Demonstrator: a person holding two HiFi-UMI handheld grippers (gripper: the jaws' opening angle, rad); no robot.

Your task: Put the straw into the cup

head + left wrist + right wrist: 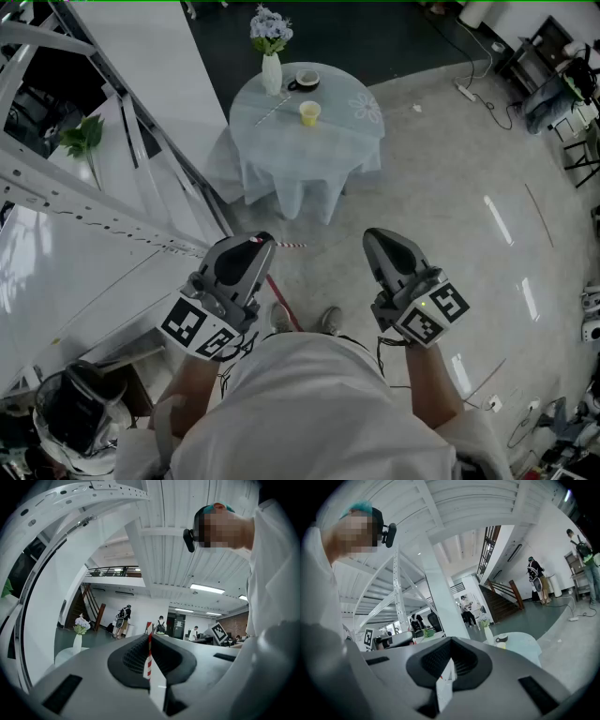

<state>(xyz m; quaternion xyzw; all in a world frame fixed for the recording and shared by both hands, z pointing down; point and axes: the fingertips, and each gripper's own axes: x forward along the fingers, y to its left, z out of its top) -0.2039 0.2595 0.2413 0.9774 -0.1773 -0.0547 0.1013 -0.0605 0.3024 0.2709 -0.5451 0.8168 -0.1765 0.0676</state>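
My left gripper [255,241] is held level in front of the person's body, shut on a red-and-white striped straw [290,245] whose end sticks out to the right of the jaws. In the left gripper view the straw [149,654] stands upright between the closed jaws. My right gripper [376,235] is beside it, shut, with nothing visible between its jaws [450,641]. The yellow cup [309,112] stands on a round table with a pale blue cloth [272,155], well ahead of both grippers. In the right gripper view the cup [500,645] is small and far off.
A white vase of flowers [271,58] and a dark mug on a saucer [306,80] share the table. A white steel frame and slanted panel [112,216] run along the left. Cables and equipment [553,84] lie at the right. Polished grey floor separates me from the table.
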